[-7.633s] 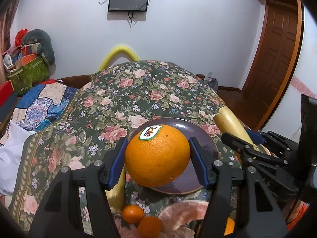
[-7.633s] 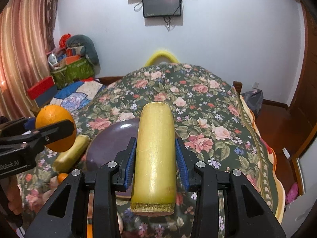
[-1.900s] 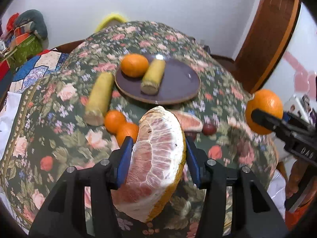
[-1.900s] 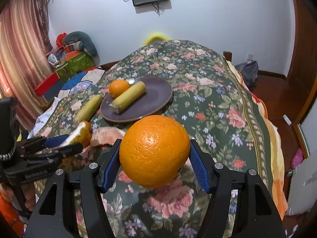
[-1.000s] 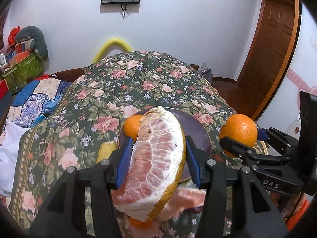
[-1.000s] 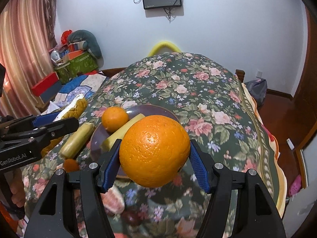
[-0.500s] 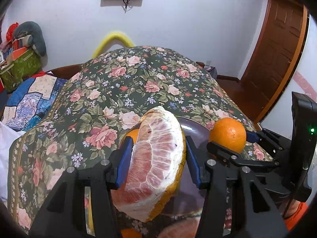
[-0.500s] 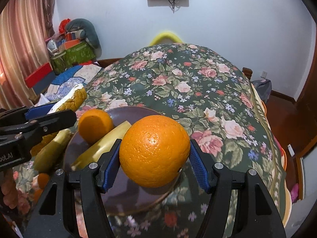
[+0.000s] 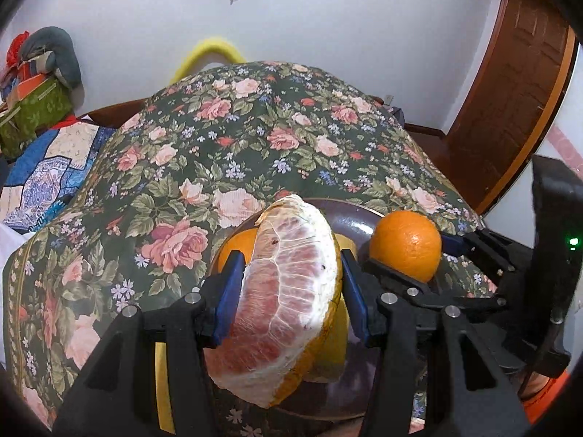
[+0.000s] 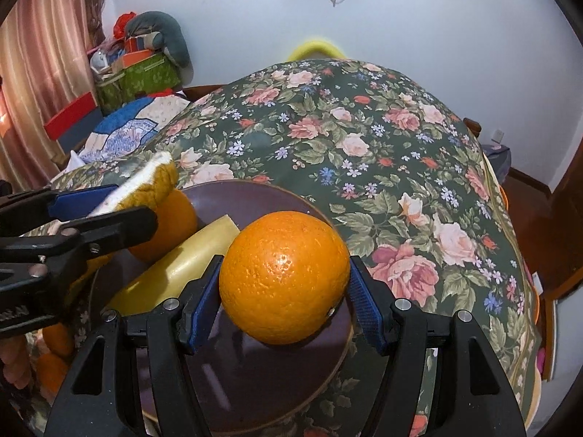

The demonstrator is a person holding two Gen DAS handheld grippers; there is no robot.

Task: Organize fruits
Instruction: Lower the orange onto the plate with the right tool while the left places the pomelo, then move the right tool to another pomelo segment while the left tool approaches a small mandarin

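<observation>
My left gripper is shut on a peeled pomelo wedge, held low over the near left part of the dark brown plate. My right gripper is shut on a big orange, hanging over the plate near its middle. On the plate lie another orange and a pale yellow cut stalk. From the right wrist view the left gripper shows at the left with the wedge's rind. From the left wrist view the right gripper's orange shows at the right.
The plate sits on a bed with a dark floral cover. Small oranges and a second yellow stalk lie on the cover left of the plate. Bags and boxes are piled at the far left; a wooden door stands at the right.
Both grippers have come forward and down over the plate, which now looks larger and closer. Each keeps its fruit; the grips are unchanged.
</observation>
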